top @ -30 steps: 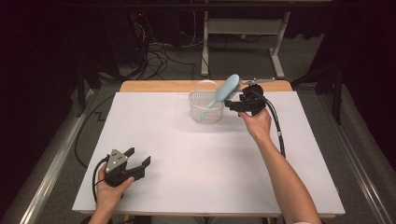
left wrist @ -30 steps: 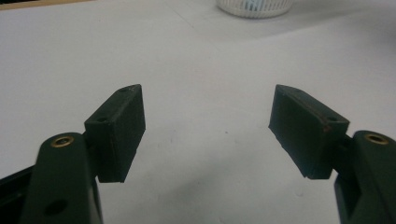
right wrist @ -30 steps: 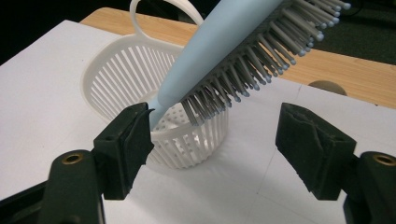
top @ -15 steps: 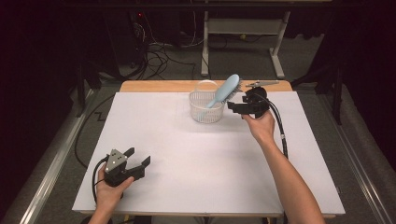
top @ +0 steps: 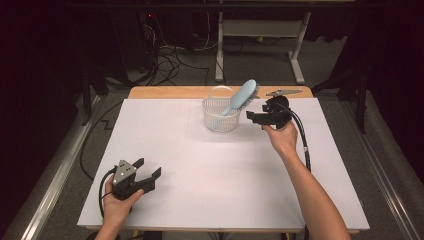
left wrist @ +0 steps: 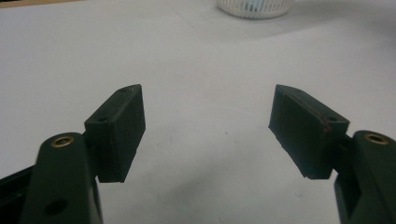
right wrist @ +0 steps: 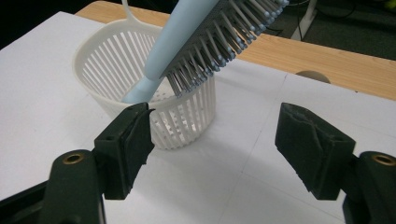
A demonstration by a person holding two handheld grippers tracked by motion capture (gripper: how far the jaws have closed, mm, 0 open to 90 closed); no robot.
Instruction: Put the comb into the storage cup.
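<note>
high view: hairbrush (top: 239, 98) handle-down, head up-right

Lighting and image quality: we find the scene evenly lit from overhead.
We note a bright white table (top: 200, 165), dark surroundings, soft shadows, and blurred near jaws in both gripper views.

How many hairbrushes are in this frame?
1. The light-blue plastic hairbrush stands handle-down in the white slatted plastic basket at the table's far edge, bristle head leaning over the rim.
</note>
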